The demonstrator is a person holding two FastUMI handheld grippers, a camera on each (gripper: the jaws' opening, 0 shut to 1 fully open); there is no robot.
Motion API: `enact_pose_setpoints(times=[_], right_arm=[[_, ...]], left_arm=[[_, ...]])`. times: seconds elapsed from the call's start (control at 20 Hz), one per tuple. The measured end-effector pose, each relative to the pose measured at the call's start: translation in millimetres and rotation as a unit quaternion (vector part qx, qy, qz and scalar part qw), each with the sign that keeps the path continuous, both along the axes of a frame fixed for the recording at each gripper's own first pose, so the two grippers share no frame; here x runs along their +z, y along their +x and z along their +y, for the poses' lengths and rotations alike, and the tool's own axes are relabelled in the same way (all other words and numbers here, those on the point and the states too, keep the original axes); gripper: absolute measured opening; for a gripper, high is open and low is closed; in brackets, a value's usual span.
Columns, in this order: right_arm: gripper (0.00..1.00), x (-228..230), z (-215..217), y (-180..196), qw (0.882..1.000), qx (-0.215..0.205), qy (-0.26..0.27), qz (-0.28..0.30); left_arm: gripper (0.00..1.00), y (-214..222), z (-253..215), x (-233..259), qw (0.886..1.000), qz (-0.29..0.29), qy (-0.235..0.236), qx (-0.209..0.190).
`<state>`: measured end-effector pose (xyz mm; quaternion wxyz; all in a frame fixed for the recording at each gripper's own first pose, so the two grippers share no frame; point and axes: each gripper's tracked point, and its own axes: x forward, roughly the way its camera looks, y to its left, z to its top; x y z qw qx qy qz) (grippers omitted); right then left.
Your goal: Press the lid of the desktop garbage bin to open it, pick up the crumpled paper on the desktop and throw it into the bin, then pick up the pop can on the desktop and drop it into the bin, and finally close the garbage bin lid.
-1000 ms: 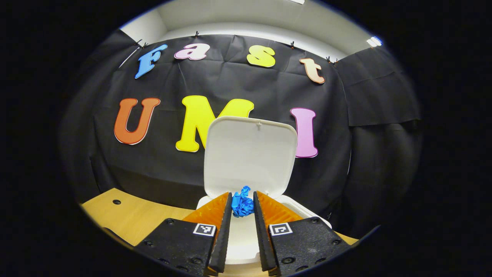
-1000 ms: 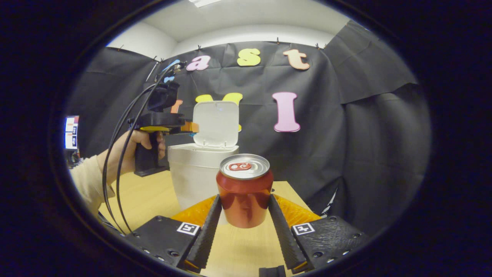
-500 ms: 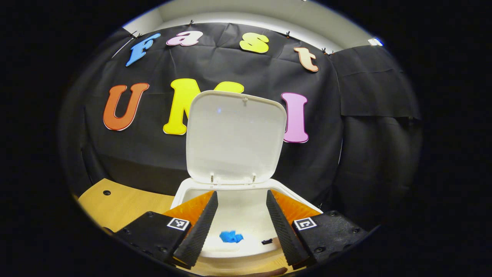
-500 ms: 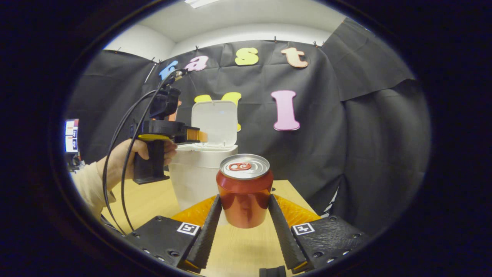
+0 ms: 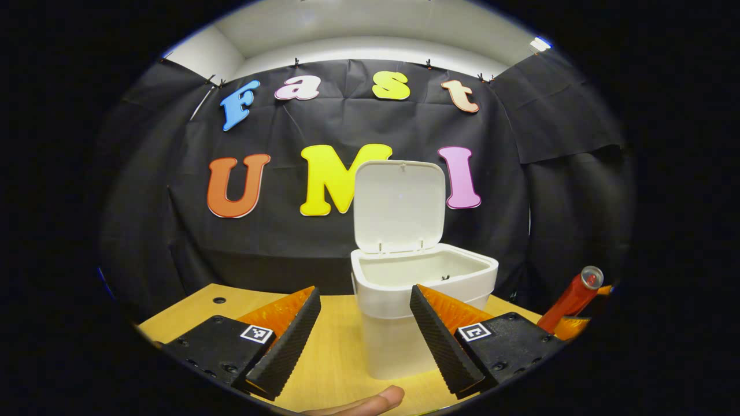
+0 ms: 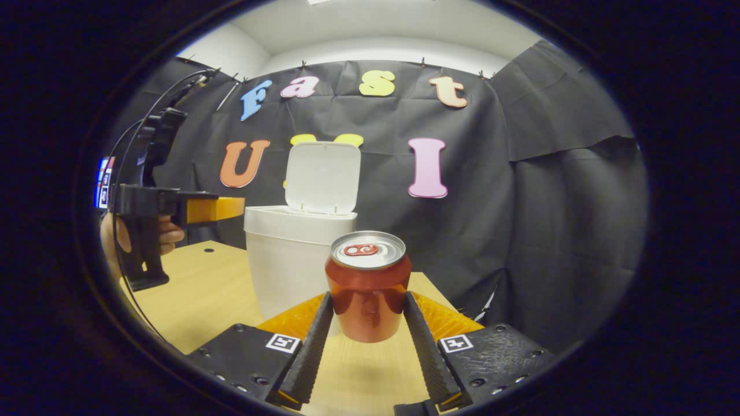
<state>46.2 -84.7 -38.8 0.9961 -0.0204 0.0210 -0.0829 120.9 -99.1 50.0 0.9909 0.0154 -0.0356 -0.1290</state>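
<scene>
- left gripper view: our left gripper (image 5: 361,329) is level, its fingers spread wide apart with nothing between them; the garbage bin (image 5: 424,300) stands on the desktop (image 5: 324,358) just ahead, its lid (image 5: 399,205) upright and open; a fingertip (image 5: 376,398) shows at the bottom edge
- left gripper view: the pop can (image 5: 572,297) appears tilted at the far right, beside the bin
- left gripper view: the crumpled paper cannot be made out here; we cannot tell whether it lies inside the bin
- right gripper view: our right gripper (image 6: 365,323) points level at the bin, both fingers clamped on the sides of the upright pop can (image 6: 368,286), held clear of the desktop (image 6: 208,289)
- right gripper view: the left gripper (image 6: 225,209) and its hand (image 6: 165,234) hover left of the bin (image 6: 292,260), apart from it
- risk: the bin looks light; the can striking the rim could tip or shift it
- risk: a knock to the raised lid (image 6: 322,178) could drop it shut before release
</scene>
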Motion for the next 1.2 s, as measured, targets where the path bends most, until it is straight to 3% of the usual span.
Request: enact_pose_setpoints(times=[0.3, 0.7, 1.05, 1.2], right_arm=[[0.72, 5, 38, -2, 0.997, 0.038, 0.064, -0.01], [0.72, 71, 53, 9, 0.999, 0.046, 0.016, -0.02], [0.73, 167, 85, 35, 0.997, 0.069, -0.016, -0.044], [0.73, 202, 94, 62, 0.997, 0.055, -0.024, -0.049]], left_arm=[[1.0, -41, 70, -51, 0.998, 0.022, -0.03, 0.053], [0.99, -55, 110, -65, 0.995, 0.026, -0.028, 0.097], [0.99, -52, 120, -53, 0.995, 0.017, -0.045, 0.084], [0.99, -48, 120, -55, 0.995, 0.022, -0.059, 0.073]])
